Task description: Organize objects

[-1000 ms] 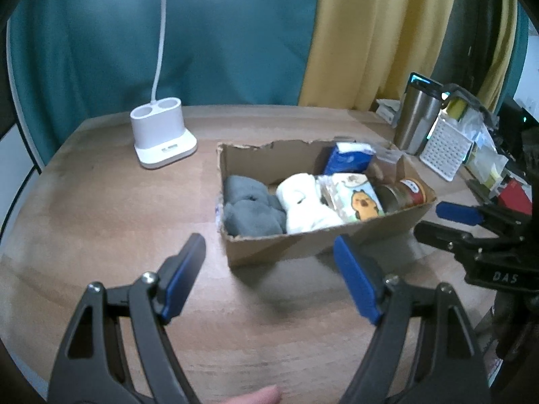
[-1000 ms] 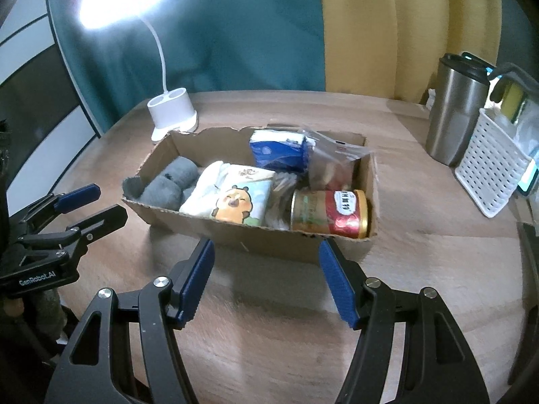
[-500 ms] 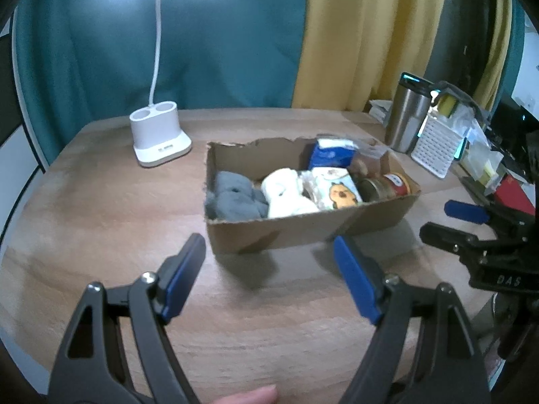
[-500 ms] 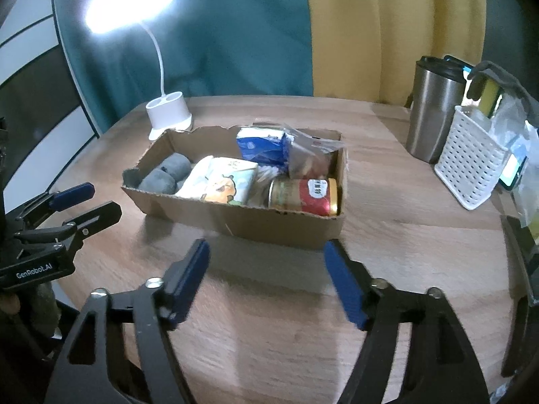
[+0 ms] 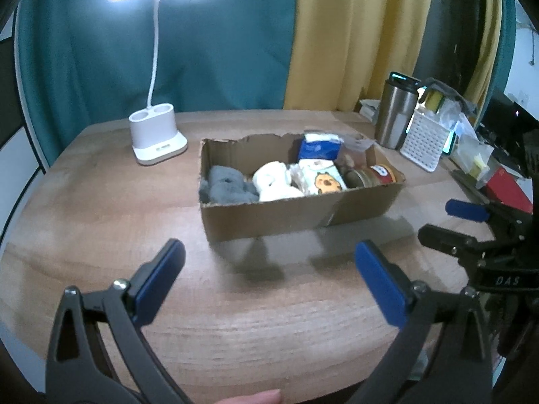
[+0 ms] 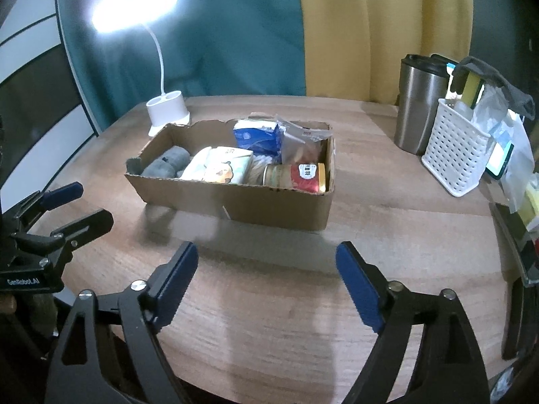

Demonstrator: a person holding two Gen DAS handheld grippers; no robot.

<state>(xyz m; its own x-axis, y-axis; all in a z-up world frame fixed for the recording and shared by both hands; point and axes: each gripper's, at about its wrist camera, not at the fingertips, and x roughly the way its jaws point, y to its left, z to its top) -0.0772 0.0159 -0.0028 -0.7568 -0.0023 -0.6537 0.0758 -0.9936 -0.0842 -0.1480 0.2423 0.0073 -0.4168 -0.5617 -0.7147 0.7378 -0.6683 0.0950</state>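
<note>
A wooden table [image 5: 101,208] carries a cardboard box [image 5: 296,215], lamp base [image 5: 156,134], steel tumbler [image 6: 421,107] and white basket [image 6: 454,148].

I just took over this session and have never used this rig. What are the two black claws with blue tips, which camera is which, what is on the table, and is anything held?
Each claw is a hand-held two-finger gripper with a fisheye camera looking along its fingers. One picture is from the left gripper, the other from the right gripper. Each also glimpses the other at its edge. Both are open and hold nothing, hovering over the wooden table.

On it stands a cardboard box containing grey socks, a white roll, a cartoon-print pack, a blue pack and a red-labelled can. Around it: a lit desk lamp, a steel tumbler and a white basket.
</note>
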